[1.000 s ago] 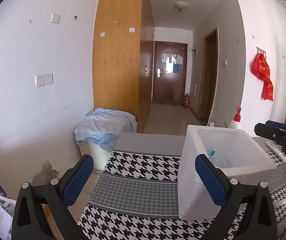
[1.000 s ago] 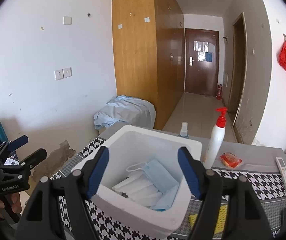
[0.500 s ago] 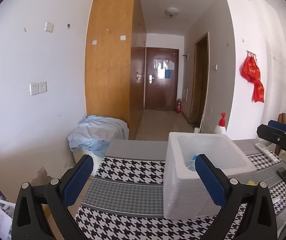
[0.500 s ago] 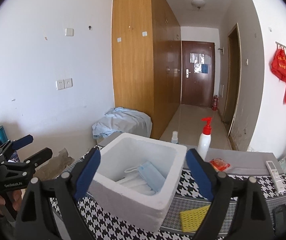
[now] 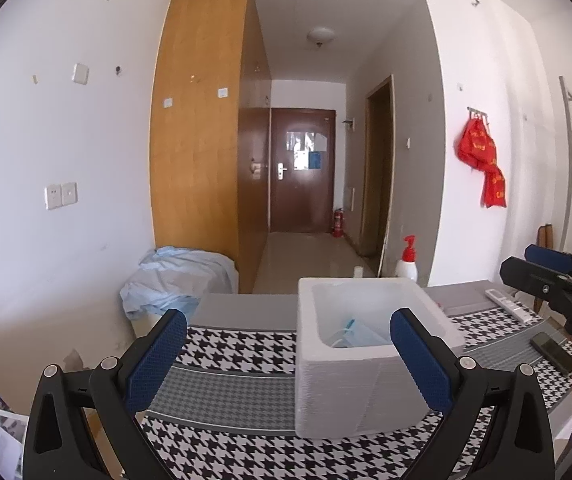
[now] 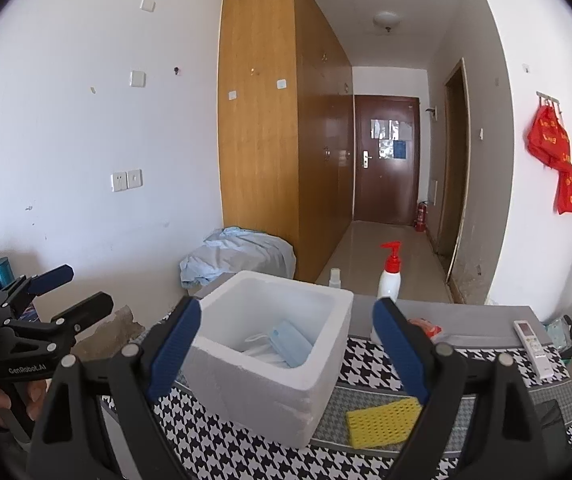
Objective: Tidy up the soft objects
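A white foam box [image 6: 269, 356] stands on the houndstooth table cloth [image 6: 221, 448]; it also shows in the left wrist view [image 5: 366, 364]. Blue face masks [image 6: 290, 342] lie inside it, glimpsed in the left wrist view too [image 5: 350, 334]. A yellow sponge [image 6: 384, 422] lies on the cloth right of the box. My left gripper [image 5: 286, 360] is open and empty, held back above the table's left part. My right gripper [image 6: 286, 352] is open and empty, held back from the box and above it. Each gripper shows at the other view's edge.
A white pump bottle with red top [image 6: 390, 280] and a small clear bottle [image 6: 334, 278] stand behind the box. A red packet [image 6: 426, 326], a white remote [image 6: 532, 344] and a dark phone [image 5: 554, 352] lie at right. A cloth-covered bin [image 5: 177, 280] stands by the wall.
Both grippers have pulled back and risen away from the foam box, which looks smaller and lower now. The yellow sponge has come fully into the right wrist view. Both stay open.
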Demonstrator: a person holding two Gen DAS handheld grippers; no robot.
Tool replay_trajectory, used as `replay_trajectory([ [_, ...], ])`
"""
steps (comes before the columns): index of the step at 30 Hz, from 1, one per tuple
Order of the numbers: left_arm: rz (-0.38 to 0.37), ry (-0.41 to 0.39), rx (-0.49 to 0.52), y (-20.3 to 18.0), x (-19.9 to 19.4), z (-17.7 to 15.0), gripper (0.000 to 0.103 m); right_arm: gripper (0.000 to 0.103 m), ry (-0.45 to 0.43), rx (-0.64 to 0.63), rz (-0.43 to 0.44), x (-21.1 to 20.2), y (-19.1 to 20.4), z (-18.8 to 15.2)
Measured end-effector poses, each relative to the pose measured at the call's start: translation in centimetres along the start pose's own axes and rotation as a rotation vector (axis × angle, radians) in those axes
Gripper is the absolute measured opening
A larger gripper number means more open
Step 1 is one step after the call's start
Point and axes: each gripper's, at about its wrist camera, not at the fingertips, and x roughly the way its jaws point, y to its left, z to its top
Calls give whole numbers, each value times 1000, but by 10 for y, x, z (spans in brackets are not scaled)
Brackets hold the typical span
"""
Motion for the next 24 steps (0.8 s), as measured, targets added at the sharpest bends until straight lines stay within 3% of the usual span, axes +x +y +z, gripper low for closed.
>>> replay_trajectory([
  [10,-59,-37,22,-17,-14,4,102,100,-35,-4,-38,-26,-6,-9],
  [24,-137,-35,42,-40,-17,3,102,101,-47,-14,-93,-45,-14,-21],
])
